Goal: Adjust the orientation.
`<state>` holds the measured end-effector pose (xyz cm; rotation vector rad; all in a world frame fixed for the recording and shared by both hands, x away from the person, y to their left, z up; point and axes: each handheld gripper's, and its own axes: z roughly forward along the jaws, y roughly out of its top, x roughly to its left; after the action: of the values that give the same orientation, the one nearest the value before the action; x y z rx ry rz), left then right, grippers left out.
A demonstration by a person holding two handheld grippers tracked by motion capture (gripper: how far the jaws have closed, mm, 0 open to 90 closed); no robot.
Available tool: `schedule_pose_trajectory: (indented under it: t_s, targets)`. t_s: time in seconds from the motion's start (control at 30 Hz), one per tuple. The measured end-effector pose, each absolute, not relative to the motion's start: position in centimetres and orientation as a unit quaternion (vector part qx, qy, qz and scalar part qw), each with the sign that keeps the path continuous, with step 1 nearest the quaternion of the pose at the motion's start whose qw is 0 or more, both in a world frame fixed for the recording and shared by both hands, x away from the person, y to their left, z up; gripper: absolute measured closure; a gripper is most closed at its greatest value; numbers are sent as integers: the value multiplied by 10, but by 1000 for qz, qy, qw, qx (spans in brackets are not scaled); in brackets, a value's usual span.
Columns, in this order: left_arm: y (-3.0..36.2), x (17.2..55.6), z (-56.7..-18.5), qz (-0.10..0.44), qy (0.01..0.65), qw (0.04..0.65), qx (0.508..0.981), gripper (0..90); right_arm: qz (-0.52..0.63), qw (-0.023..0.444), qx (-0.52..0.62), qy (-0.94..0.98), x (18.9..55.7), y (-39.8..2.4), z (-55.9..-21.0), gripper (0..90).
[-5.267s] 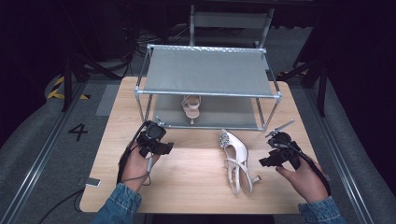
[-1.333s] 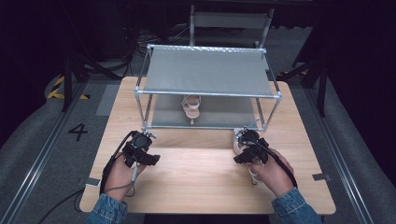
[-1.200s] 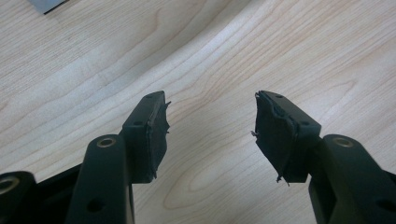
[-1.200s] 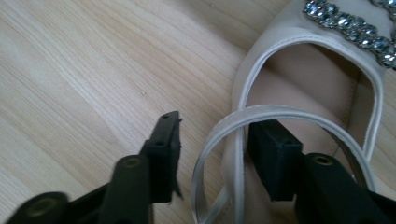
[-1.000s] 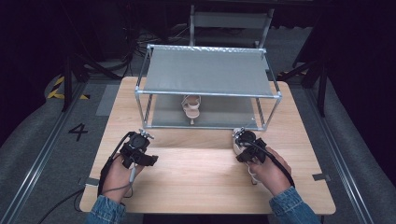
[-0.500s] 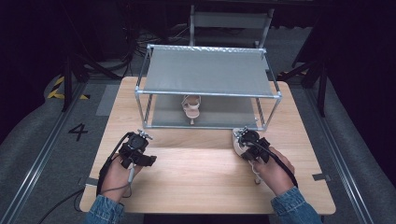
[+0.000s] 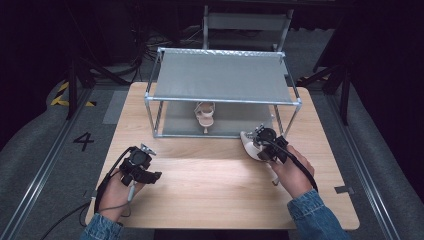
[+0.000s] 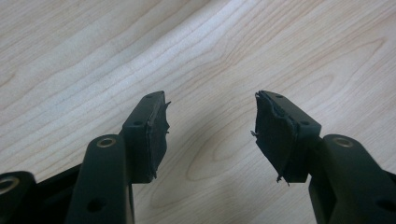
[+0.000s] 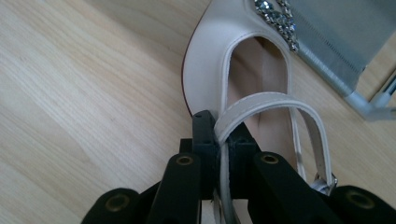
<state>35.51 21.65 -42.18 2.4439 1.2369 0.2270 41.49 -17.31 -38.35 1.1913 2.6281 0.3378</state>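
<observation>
Two black jaws of the right gripper (image 9: pixel 223 140) have just closed, and we find them pinching the white strapped high-heeled sandal (image 9: pixel 219 70) by its side edge, beside the steel-framed rack (image 7: pixel 223 100); lifting may follow. Left gripper (image 8: pixel 210 133) gapes empty.

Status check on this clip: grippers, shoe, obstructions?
Right gripper shut on white jewelled high-heel shoe strap. Left gripper open, over bare wooden table. Metal-framed grey rack stands just ahead.
</observation>
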Motion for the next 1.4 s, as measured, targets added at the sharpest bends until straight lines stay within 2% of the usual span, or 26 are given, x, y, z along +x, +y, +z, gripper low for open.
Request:
schedule_pose_trajectory:
  t_s: [0.73, 1.4]
  targets:
    - [219, 359, -426, 65, 443, 196, 873, 436, 152, 159, 400, 890, 471, -132, -377, 848]
    - [221, 358, -425, 67, 446, 198, 870, 434, 184, 188, 400, 878, 482, -114, -389, 846]
